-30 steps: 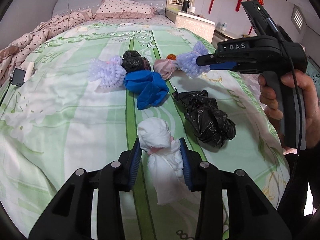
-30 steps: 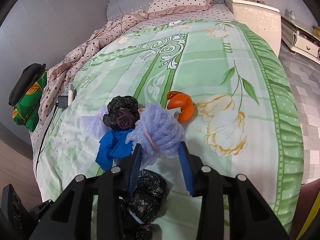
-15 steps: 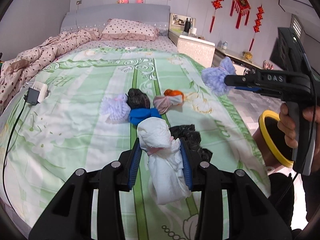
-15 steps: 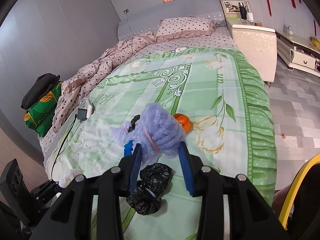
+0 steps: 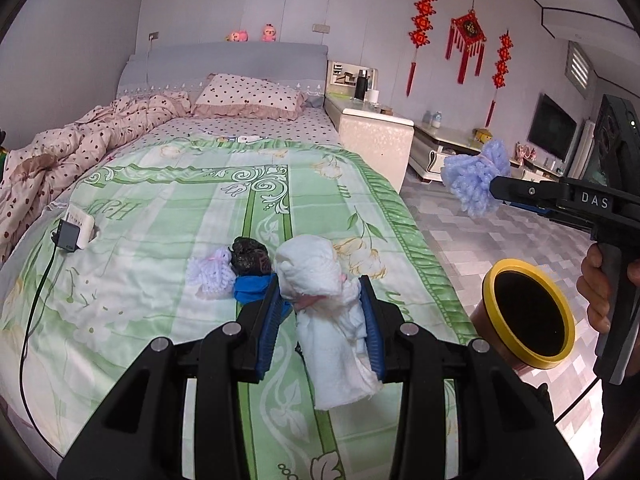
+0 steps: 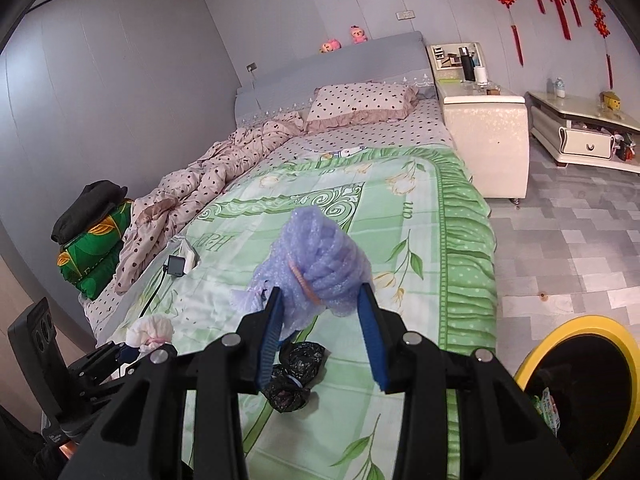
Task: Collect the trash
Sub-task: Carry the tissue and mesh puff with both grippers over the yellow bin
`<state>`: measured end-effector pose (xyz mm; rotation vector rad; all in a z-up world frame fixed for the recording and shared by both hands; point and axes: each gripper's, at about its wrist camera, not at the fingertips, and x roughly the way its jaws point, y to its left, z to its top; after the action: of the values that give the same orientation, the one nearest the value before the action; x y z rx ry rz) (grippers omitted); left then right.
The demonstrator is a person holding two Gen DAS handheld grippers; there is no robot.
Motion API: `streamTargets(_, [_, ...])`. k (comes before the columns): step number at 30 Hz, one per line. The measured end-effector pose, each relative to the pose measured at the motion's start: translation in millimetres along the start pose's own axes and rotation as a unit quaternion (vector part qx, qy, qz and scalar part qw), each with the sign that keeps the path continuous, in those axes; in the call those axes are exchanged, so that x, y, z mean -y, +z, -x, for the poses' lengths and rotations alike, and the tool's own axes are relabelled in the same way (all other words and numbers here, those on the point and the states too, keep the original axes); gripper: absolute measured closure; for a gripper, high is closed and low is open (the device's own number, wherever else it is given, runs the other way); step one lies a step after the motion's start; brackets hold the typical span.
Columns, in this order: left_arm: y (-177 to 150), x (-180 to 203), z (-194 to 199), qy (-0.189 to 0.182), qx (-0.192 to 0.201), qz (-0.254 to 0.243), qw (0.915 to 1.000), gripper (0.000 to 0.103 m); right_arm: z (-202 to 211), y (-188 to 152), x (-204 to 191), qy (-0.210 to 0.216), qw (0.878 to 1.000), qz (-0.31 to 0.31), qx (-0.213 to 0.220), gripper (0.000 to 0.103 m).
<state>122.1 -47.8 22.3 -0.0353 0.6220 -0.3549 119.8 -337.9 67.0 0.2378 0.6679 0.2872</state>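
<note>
My left gripper is shut on a white tied bundle and holds it above the green bedspread. My right gripper is shut on a pale purple foam-net bundle; it also shows in the left wrist view, held out over the floor above a yellow-rimmed trash bin. The bin's rim shows in the right wrist view. On the bed lie a second purple foam bundle, a dark bundle, a blue bundle and a black bag.
A charger with a cable lies on the bed's left side. A rumpled dotted quilt and a pillow are at the head. A white nightstand and a low cabinet stand to the right on the tiled floor.
Both grippers have lifted and pulled back from the bed with their bundles. The right gripper has carried the purple bundle off the bed's right edge, over the bin.
</note>
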Motion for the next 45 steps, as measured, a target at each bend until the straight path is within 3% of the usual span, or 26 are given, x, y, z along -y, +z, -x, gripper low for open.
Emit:
streamTargets(13, [38.9, 77.7, 2.8, -0.052, 0.025, -0.038, 0.9977, 0.067, 75.8, 8.5, 54.5, -0.052, 0.997, -0.024, 0.046, 0.067])
streamTargets(26, [59.4, 163.7, -24.1, -0.099, 0.014, -0.078, 0.9919, 0.067, 133.0, 6.6, 114.4, -0.100, 0.990, -0.056, 0.082, 0.067])
streamTargets(35, [63.2, 226.2, -52.1, -0.134, -0.001, -0.105, 0.9855, 0.067, 153.0, -2.5, 157.1, -0.130, 0.984, -0.085, 0.088, 0.067])
streamTargets(45, [45.1, 279.5, -92.0, -0.153, -0.031, -0.133, 0.9787, 0.067, 155.2, -22.0, 200.6, -0.152, 0.978, -0.117, 0.079, 0.067])
